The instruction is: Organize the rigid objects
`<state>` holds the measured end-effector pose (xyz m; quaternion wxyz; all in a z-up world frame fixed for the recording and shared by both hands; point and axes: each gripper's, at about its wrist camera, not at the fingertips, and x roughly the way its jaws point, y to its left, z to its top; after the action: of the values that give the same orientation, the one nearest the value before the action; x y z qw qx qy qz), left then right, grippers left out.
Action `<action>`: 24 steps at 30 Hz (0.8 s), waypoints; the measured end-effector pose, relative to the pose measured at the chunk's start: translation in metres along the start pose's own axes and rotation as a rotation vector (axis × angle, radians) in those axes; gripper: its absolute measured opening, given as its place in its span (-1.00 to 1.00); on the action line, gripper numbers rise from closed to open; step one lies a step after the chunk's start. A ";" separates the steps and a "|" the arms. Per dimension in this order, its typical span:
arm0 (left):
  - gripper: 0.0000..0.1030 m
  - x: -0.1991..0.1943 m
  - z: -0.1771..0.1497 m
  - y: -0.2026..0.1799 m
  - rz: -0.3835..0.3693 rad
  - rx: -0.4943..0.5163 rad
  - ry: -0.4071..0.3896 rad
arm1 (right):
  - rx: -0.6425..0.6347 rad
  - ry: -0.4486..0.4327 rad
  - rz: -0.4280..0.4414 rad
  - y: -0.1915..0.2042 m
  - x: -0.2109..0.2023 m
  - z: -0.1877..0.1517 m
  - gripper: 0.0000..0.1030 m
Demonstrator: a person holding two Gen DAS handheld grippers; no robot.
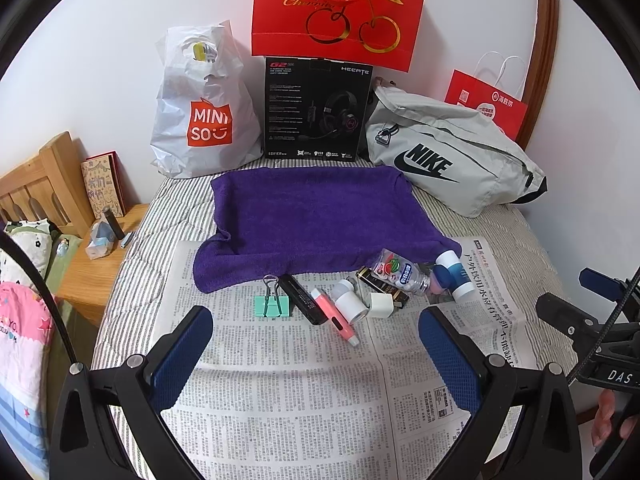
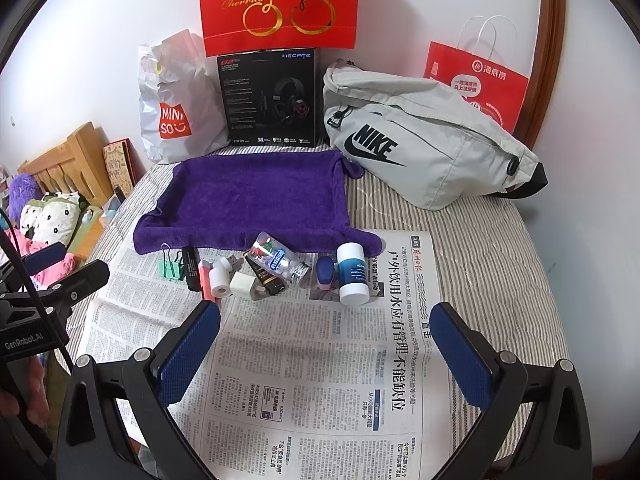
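Several small rigid objects lie in a row on a newspaper [image 1: 288,380] in front of a purple towel [image 1: 316,216]: a green binder clip [image 1: 274,304], a black bar [image 1: 303,298], a pink marker [image 1: 336,316], a white roll [image 1: 351,302], a white charger plug [image 1: 380,305], a clear candy bottle [image 1: 400,274] and a blue-white tube [image 1: 454,276]. My left gripper [image 1: 316,322] is open and empty, just short of the row. My right gripper [image 2: 326,314] is open and empty, near the blue-white tube [image 2: 352,274] and candy bottle [image 2: 280,260].
At the back stand a Miniso bag [image 1: 204,112], a black headset box [image 1: 316,110], a red gift bag [image 1: 336,8] and a grey Nike bag [image 1: 452,156]. A wooden bedside table [image 1: 100,264] with small items is at the left. The striped bed ends at the right.
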<state>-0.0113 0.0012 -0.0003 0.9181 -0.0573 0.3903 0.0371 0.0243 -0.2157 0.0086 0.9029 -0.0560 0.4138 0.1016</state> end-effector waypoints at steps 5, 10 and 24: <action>1.00 0.001 -0.001 0.002 0.005 0.003 -0.001 | 0.001 -0.005 0.002 -0.001 0.000 0.000 1.00; 1.00 0.014 0.000 0.013 0.035 0.008 -0.001 | 0.014 0.009 -0.001 -0.007 0.008 -0.001 1.00; 1.00 0.084 -0.011 0.063 0.113 -0.054 0.100 | 0.015 0.080 -0.001 -0.017 0.048 -0.008 1.00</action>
<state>0.0316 0.0636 -0.0732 0.8921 -0.0615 0.4371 0.0966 0.0531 -0.2271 -0.0328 0.8860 -0.0533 0.4506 0.0960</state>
